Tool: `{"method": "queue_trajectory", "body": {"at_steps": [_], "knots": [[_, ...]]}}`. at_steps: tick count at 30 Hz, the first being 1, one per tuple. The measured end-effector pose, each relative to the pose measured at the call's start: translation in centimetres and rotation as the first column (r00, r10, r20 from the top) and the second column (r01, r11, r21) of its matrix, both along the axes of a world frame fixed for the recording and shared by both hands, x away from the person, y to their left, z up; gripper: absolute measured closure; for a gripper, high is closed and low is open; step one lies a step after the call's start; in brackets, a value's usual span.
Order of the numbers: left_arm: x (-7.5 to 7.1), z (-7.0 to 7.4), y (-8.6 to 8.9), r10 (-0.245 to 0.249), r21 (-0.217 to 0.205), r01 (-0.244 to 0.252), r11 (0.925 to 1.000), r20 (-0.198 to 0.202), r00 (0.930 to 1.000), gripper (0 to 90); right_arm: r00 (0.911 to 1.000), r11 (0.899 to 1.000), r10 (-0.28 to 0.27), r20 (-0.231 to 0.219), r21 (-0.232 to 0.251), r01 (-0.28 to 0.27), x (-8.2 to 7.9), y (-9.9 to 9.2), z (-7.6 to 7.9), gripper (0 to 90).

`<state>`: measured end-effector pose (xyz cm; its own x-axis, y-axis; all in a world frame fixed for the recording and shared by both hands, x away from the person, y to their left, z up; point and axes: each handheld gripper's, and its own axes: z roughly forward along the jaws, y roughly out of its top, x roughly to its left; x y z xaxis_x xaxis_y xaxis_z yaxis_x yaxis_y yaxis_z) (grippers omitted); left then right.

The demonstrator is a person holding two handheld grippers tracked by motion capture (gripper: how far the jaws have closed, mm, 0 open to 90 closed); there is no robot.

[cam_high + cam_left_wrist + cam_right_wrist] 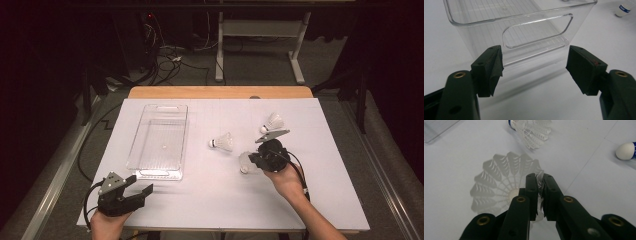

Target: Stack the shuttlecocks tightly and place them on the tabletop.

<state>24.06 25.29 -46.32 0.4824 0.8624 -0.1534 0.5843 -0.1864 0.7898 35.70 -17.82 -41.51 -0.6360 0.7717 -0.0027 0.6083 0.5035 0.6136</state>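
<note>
Now the right claw (539, 195) pinches the feather rim of a shuttlecock (499, 187) near the worktop (220, 195) at four o'clock; its long axis runs away from the camera, skirt facing it. The left claw (534, 70) gapes empty.

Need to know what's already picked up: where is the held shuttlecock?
Right of centre in the high view, the held shuttlecock sits in the right gripper, near two loose shuttlecocks.
</note>
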Motion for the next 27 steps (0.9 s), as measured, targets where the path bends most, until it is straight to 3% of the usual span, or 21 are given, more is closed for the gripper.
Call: {"method": "queue_trajectory", "body": {"at_steps": [27], "knots": [[0.0,0.0,0.0,0.002,0.002,-0.002,1.0,-0.001,1.0,30.2,0.9983,0.999,-0.053,-0.023,0.001,0.053,-0.2,-1.8,-1.4,75.6]]}}
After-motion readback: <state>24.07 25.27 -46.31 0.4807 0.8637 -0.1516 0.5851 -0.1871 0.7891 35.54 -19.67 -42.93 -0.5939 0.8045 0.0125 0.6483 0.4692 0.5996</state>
